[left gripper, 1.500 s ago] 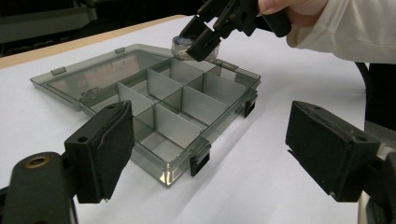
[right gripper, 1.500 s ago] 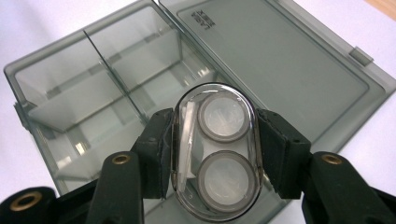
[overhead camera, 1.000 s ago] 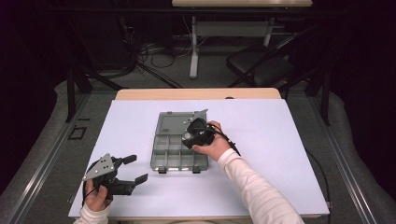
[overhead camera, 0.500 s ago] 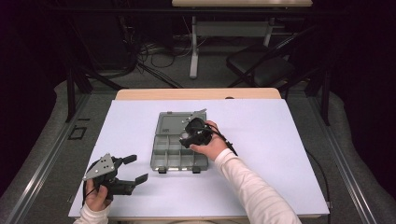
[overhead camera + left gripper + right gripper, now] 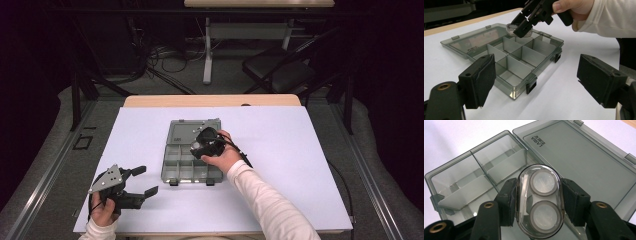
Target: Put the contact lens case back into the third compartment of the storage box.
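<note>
Right tongs (image 5: 537, 202) grip a clear case (image 5: 538, 200) above the open box (image 5: 192, 150), not yet placed; left tongs (image 5: 142, 181) gape idle.

Right claw (image 5: 539, 202) clamped (arm outstretched); left claw (image 5: 536, 82) gapes, resting.

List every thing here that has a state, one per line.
organiser box: open, compartments bare where visible
lid: folded back flat on the table
clear oval case: closed, held over the box, two round discs inside
right gripper: shut on the clear oval case
left gripper: open, holding nothing
</note>
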Action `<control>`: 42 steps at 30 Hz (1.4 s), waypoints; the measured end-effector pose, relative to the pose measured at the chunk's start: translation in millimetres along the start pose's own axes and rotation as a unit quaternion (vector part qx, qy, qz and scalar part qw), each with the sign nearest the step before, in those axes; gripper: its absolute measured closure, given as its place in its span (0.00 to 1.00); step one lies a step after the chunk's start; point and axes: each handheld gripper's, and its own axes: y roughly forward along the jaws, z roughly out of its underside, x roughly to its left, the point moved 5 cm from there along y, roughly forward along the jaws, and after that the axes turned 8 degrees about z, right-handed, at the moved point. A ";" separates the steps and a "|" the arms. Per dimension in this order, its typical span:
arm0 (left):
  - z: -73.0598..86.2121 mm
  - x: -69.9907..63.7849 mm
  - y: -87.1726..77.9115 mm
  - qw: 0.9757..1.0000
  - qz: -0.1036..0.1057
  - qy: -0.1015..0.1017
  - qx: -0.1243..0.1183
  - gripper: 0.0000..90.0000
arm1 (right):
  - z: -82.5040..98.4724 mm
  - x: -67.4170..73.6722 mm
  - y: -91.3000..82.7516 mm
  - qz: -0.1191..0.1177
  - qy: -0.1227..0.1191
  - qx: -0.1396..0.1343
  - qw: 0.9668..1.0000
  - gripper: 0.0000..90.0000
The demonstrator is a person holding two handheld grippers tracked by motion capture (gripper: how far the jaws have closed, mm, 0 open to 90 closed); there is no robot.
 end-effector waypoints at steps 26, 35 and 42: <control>0.1 0.0 -0.9 1.000 -0.004 0.000 0.001 0.18 | 3.6 0.9 9.1 -0.003 0.014 0.004 1.000 0.54; 0.1 0.0 -0.9 1.000 -0.004 0.000 0.001 0.18 | 4.8 2.2 10.9 -0.006 0.016 0.008 1.000 0.54; 0.2 0.1 -1.0 1.000 -0.004 0.000 0.001 0.18 | 4.8 2.2 10.3 -0.011 0.027 0.011 0.999 0.48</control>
